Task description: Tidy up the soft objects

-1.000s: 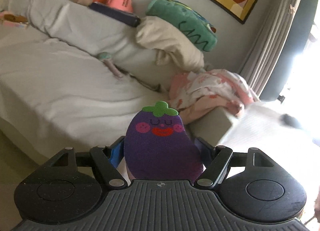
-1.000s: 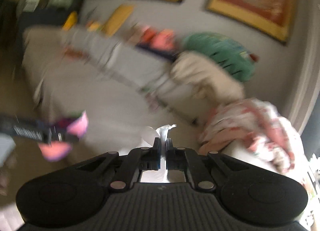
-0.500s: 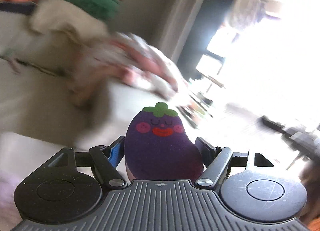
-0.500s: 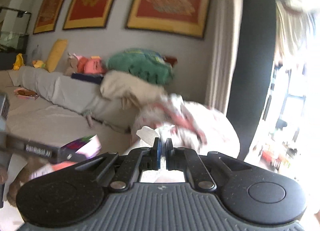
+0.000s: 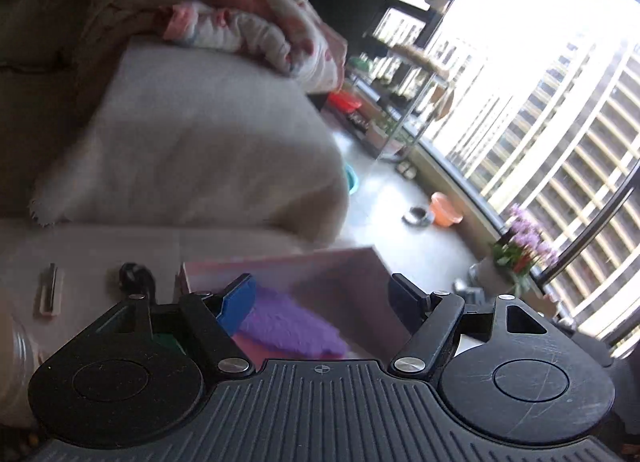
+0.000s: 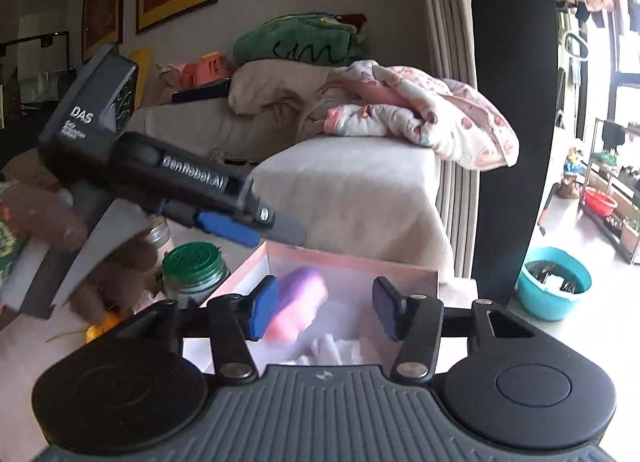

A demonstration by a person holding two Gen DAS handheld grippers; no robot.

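A pink open box (image 5: 340,266) (image 6: 352,262) stands on the table below both grippers. The purple and pink eggplant sponge (image 5: 292,328) (image 6: 298,302) lies inside it, blurred. A crumpled white tissue (image 6: 336,348) lies in the box too. My left gripper (image 5: 322,294) is open and empty just above the box; it shows from the side in the right wrist view (image 6: 256,224). My right gripper (image 6: 322,308) is open and empty over the box's near edge.
A green-lidded jar (image 6: 194,270) and a brown plush (image 6: 116,274) sit left of the box. A sofa arm (image 6: 352,190) with a pink patterned blanket (image 6: 420,118) is behind. A teal basin (image 6: 554,282) and an orange pot (image 5: 446,210) stand on the floor by the window.
Both grippers swung right and down to the pink box and opened. The eggplant sponge left my left gripper and the tissue left my right gripper; both now lie in the box.
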